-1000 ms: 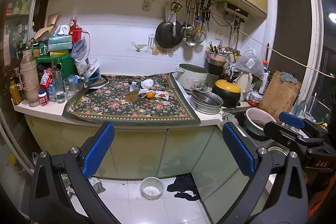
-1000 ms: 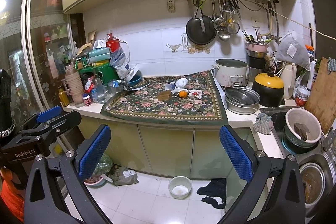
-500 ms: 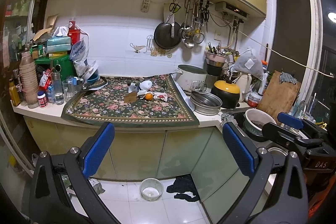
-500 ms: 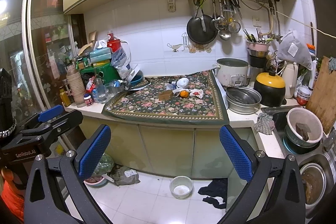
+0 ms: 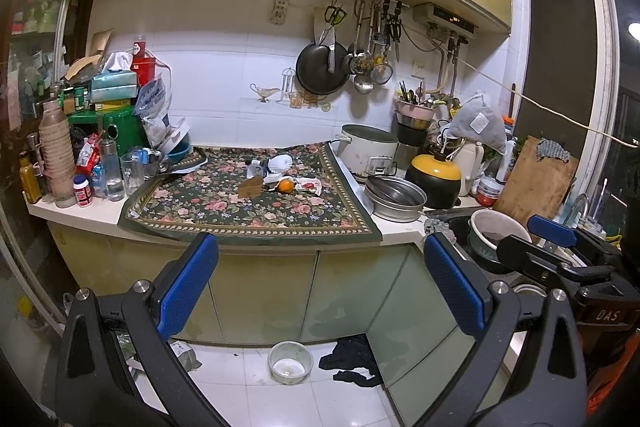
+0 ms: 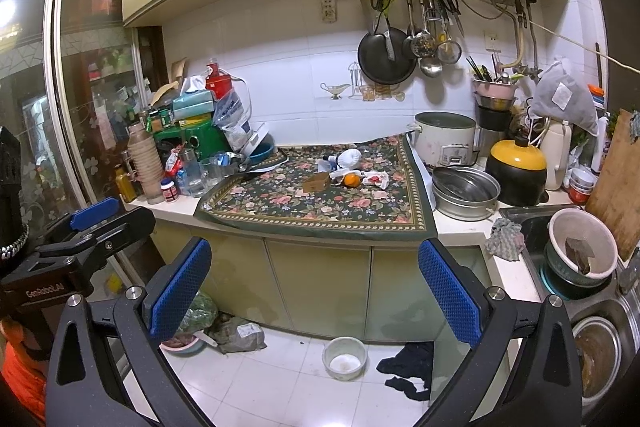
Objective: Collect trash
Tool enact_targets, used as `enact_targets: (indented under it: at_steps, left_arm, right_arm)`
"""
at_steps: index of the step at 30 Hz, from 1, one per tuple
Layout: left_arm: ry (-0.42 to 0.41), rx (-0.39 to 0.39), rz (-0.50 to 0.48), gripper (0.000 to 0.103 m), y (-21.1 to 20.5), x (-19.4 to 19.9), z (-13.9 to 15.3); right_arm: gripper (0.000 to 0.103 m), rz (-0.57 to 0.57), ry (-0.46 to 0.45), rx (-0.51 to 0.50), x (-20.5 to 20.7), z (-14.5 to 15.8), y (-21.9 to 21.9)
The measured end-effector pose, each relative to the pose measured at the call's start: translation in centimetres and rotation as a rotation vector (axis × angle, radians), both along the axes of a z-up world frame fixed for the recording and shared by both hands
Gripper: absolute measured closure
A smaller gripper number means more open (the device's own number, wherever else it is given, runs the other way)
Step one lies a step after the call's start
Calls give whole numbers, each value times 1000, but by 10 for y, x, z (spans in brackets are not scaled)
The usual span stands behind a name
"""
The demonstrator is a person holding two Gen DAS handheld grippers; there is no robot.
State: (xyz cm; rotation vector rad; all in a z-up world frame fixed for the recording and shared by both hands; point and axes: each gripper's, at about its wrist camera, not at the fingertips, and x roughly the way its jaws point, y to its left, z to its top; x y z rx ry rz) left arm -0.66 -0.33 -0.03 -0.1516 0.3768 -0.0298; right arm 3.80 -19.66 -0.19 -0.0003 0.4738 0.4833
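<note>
Blue-padded left gripper (image 5: 318, 289) and right gripper (image 6: 314, 293), both wide open and empty, have drifted slightly nearer the floral cloth's (image 5: 224, 211) litter: crumpled white paper (image 5: 280, 163), small brown box (image 5: 251, 187); collecting hasn't begun.

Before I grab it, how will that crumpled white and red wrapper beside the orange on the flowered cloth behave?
The crumpled wrapper looks thin and creased, so it is probably light and floppy and will likely squash flat in a gripper. It lies close beside the orange, which is round and may roll on the flowered cloth if nudged.
</note>
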Motion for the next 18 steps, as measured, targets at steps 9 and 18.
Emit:
enact_targets:
  at_steps: [9,18]
  left_arm:
    - [21,-8,32,0,-4,24,-5]
    - [47,14,94,0,11,86,-4]
  right_arm:
    - [0,6,11,3,13,-5,-1]
    - [0,-24,10,-2,54,-4,-4]
